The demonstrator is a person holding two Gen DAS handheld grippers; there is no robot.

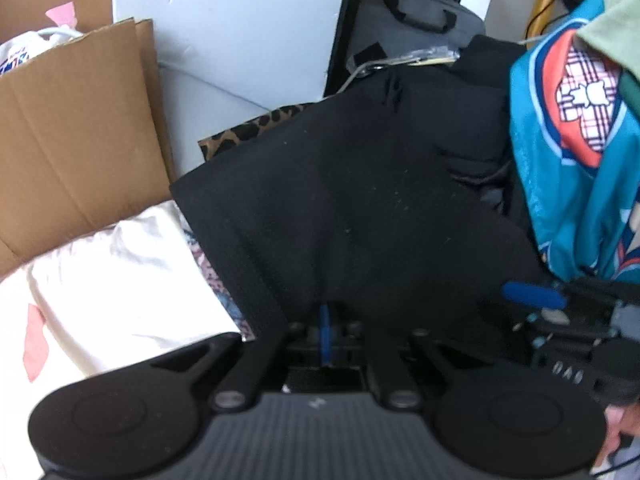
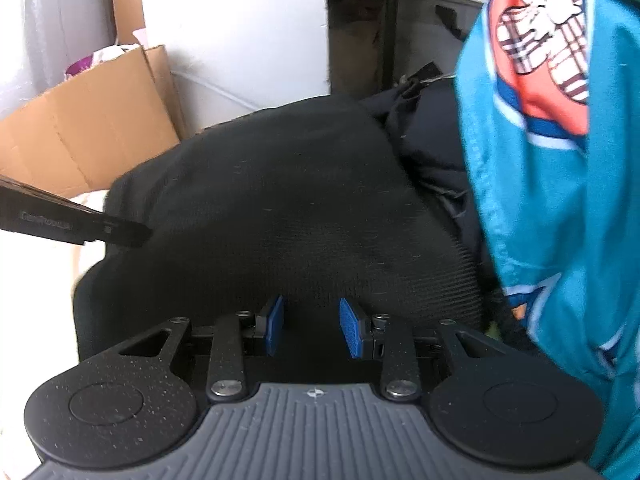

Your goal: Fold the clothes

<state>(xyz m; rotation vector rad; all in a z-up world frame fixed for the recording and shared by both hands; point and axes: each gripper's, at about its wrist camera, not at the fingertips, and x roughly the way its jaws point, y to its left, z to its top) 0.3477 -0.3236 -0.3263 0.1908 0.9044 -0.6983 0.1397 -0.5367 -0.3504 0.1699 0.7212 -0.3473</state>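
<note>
A black knit garment (image 1: 352, 208) lies spread in front of both grippers; it also fills the middle of the right wrist view (image 2: 288, 216). My left gripper (image 1: 325, 334) is shut on the near edge of the black garment, its blue pads pressed together. My right gripper (image 2: 310, 326) is open, its blue pads apart just at the garment's near hem, holding nothing. The right gripper also shows in the left wrist view (image 1: 536, 296) at the right. The left gripper's black finger (image 2: 120, 232) reaches in from the left of the right wrist view.
A teal jersey with an orange and plaid patch (image 1: 576, 140) hangs at the right, close to the right gripper (image 2: 560, 200). A cardboard box (image 1: 80, 128) stands at the left. White bedding (image 1: 120, 280) lies below it. A grey bag (image 1: 420, 20) and leopard-print cloth (image 1: 248, 130) lie behind.
</note>
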